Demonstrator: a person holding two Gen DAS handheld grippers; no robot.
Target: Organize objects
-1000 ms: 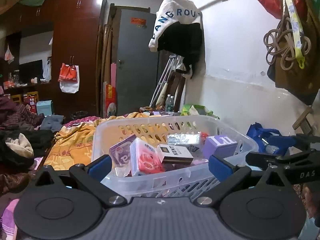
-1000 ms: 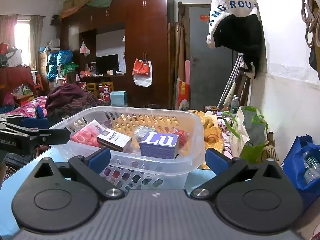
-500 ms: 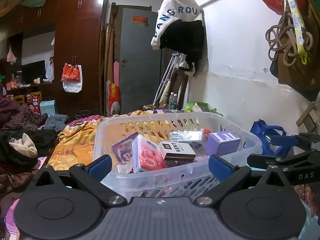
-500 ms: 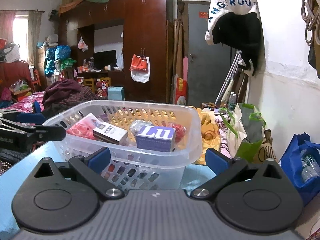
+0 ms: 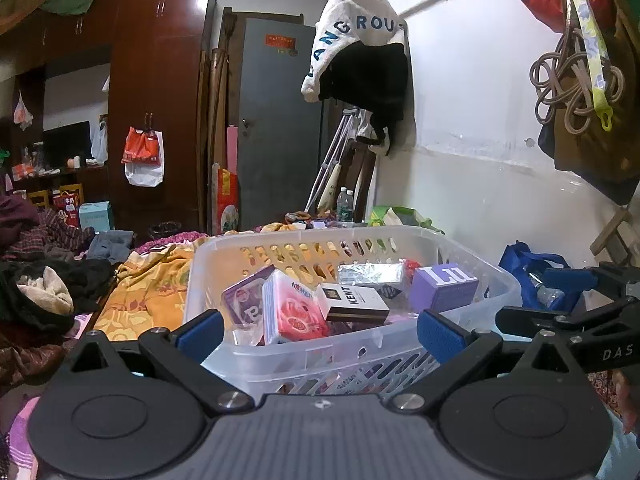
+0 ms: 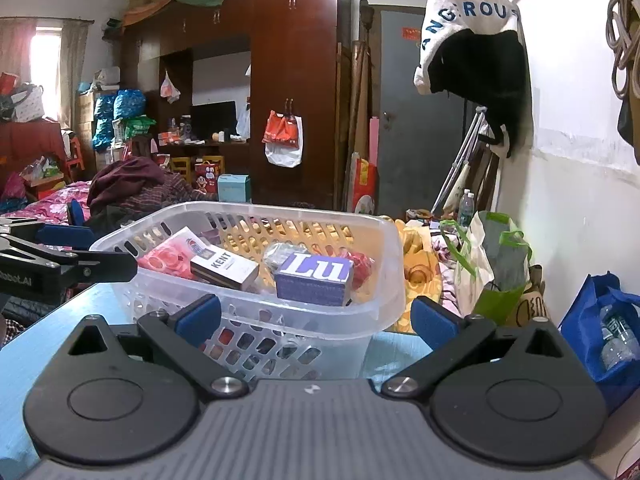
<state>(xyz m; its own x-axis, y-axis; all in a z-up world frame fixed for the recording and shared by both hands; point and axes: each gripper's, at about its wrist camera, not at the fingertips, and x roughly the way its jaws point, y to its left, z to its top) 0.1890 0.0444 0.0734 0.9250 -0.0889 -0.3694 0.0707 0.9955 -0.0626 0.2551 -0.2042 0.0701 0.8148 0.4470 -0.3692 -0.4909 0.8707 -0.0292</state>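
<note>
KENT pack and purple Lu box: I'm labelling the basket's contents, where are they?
KENT pack (image 6: 225, 265): right wrist view, on its white top face.
Lu box (image 6: 314, 278): right wrist view, on its lettered top.

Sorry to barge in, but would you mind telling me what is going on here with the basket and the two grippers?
A person holds a gripper in each hand in front of a clear plastic basket on a blue table. The left gripper and right gripper are both open and hold nothing. In the basket lie a purple Lu box, a KENT pack, a pink packet and a few other small items.
</note>
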